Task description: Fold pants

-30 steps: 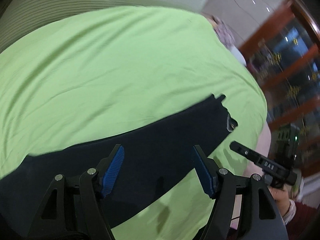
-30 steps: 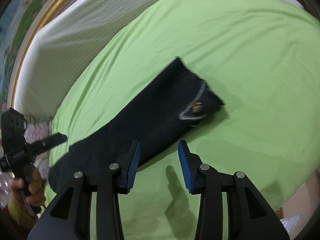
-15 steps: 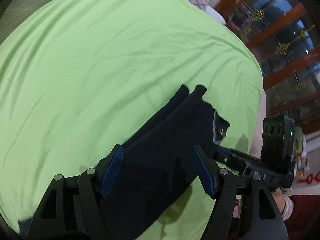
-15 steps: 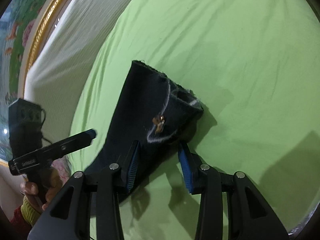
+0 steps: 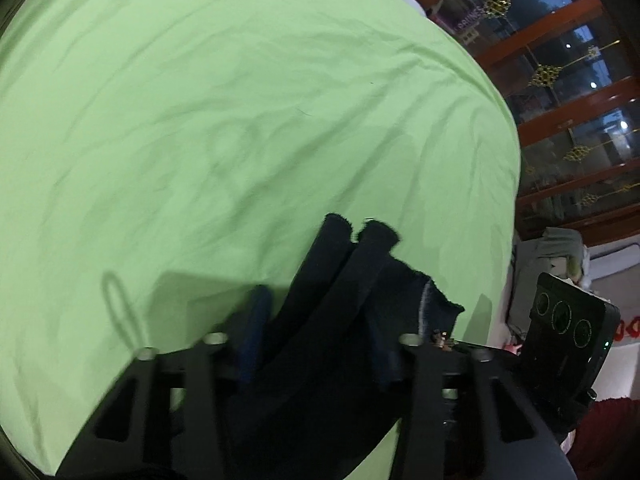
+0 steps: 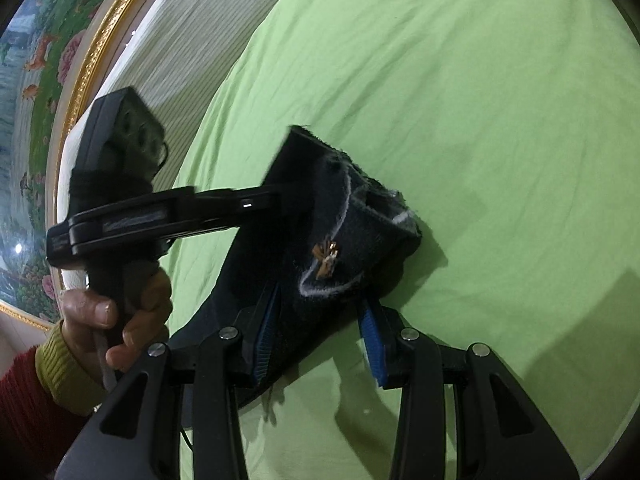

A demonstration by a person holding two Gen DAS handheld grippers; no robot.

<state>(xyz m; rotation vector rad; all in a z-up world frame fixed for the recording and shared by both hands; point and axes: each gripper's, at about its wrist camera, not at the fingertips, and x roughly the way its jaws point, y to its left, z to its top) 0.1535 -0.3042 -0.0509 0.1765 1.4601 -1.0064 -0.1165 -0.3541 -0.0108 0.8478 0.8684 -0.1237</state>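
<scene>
Here, from the left wrist, the dark pants (image 5: pixel 340 320) lie bunched on the green bed sheet (image 5: pixel 240 120), between the parted fingers of the left tool (image 5: pixel 316 344). From the right wrist, the right tool (image 6: pixel 320 332) stands apart astride the waistband, a framed painting (image 6: pixel 48 80) far left.

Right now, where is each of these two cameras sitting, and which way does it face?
Left wrist view: sits on the left gripper, looking forward along its fingers over the dark pants on the green sheet; the right gripper shows at the right edge.
Right wrist view: sits on the right gripper, looking at the pants' waistband; the left gripper and the hand holding it show.
Both share the pants and sheet.
</scene>
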